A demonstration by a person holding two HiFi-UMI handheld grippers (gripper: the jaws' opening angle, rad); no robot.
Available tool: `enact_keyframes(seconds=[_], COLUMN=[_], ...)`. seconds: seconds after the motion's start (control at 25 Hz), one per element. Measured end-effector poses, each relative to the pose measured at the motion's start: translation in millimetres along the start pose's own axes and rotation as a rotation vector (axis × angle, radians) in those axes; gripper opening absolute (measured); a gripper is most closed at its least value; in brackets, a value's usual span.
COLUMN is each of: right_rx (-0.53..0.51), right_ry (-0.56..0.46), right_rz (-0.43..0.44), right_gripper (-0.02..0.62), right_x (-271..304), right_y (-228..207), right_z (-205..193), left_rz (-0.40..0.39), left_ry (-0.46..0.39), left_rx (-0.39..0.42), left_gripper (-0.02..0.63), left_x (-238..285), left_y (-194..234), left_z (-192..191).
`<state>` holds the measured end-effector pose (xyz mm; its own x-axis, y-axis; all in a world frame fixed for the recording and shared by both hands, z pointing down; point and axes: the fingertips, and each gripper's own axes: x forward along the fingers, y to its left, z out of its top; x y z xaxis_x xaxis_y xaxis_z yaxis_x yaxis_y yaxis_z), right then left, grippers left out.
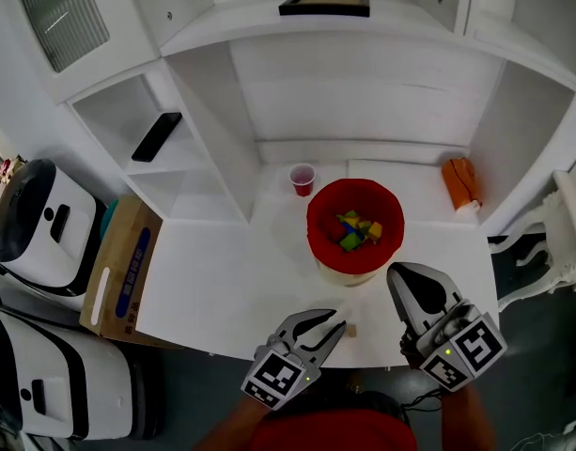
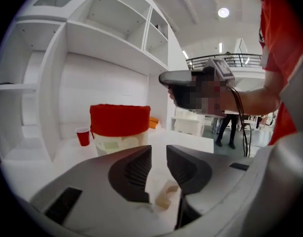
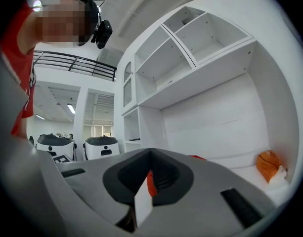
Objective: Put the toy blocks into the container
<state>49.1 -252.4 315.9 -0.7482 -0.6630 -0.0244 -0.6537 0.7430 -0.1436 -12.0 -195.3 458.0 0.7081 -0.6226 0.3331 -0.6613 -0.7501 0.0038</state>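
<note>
Tan block [image 1: 352,330] lies on the table [image 1: 231,280] by the front edge, just off the tips of my left gripper [image 1: 333,324]. Its jaws stand half spread, with the block low in the gap and unpinched. The block's long side seems to run along that gap. My right gripper [image 1: 407,275], pressed together and empty, sits farther off by the container [image 1: 318,242].

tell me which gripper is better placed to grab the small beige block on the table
Left. The small beige wooden block lies right at the parted jaws of the left gripper; the right gripper is shut, off beside the red container.
</note>
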Motion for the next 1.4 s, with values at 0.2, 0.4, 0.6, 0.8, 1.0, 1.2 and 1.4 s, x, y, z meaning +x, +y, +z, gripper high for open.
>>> enact_keyframes(seconds=[0.2, 0.4, 0.6, 0.8, 1.0, 1.2, 1.4], right_rx=[0.004, 0.002, -0.004, -0.009, -0.012, -0.004, 0.012], right_ry=[0.029, 0.041, 0.056, 0.067, 0.075, 0.075, 0.061], right_rz=[-0.01, -0.025, -0.053, -0.083, -0.1, -0.109, -0.119], right_gripper=[-0.005, -0.005, -0.005, -0.005, -0.005, -0.005, -0.005], right_x=[-15, -27, -38, -46, -50, -51, -55], right_y=[10, 14, 14, 12, 13, 14, 10], right_z=[-13, -17, -20, -20, -23, -26, -27], left_rz=[-0.054, -0.109, -0.121, -0.112, -0.06, -0.07, -0.039], left_ry=[0.13, 0.237, 0.29, 0.309, 0.31, 0.29, 0.173], left_rx=[0.036, 0.051, 0.047, 0.06, 0.068, 0.059, 0.028], left_gripper=[0.17, 0.216, 0.224, 0.224, 0.158, 0.153, 0.153], left_x=[9, 15, 22, 30, 33, 30, 21], left_y=[-16, -25, -21, -17, -8, -9, -2], left_z=[-47, -86, -108, -114, -115, -104, -60])
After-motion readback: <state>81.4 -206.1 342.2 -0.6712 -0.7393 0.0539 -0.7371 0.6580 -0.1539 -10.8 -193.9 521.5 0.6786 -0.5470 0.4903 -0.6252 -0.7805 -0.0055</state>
